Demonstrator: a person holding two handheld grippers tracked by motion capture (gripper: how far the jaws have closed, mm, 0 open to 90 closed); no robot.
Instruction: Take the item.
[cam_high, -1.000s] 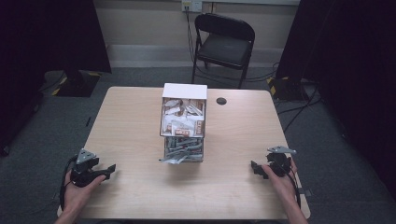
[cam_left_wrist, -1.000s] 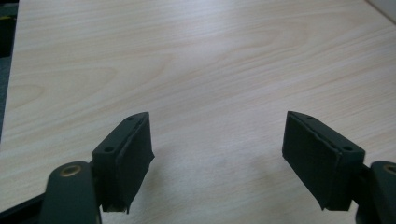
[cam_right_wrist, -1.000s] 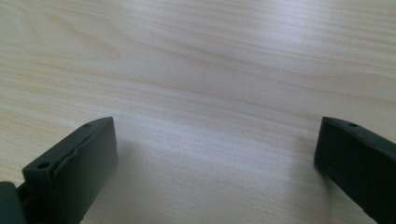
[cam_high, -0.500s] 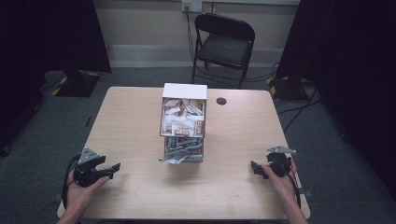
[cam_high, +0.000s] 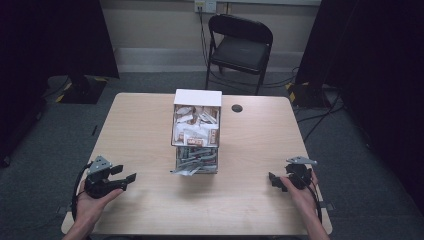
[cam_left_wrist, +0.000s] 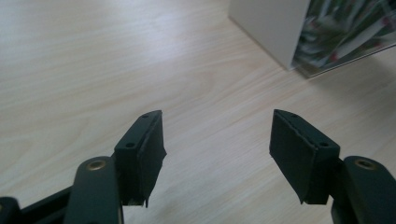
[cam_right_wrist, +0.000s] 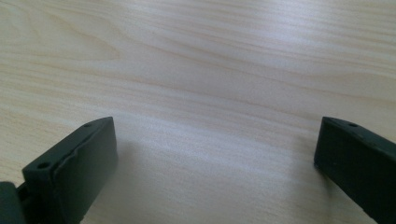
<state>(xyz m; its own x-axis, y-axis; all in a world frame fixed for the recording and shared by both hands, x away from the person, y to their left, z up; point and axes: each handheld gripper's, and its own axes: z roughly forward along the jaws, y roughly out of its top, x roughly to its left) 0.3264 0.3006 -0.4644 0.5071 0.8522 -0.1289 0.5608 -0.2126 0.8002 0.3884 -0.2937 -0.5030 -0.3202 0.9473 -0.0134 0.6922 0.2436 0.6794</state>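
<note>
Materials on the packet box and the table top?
Two-tier box of packets: white opaque back and side walls, probably card or plastic; clear glossy front, likely acrylic, since packets show through it. Pale table top: wood-grain look, smooth soft sheen, probably laminate.

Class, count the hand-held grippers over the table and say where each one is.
2. The left gripper is near the table's front-left corner; the right gripper is near its front-right corner.
</note>
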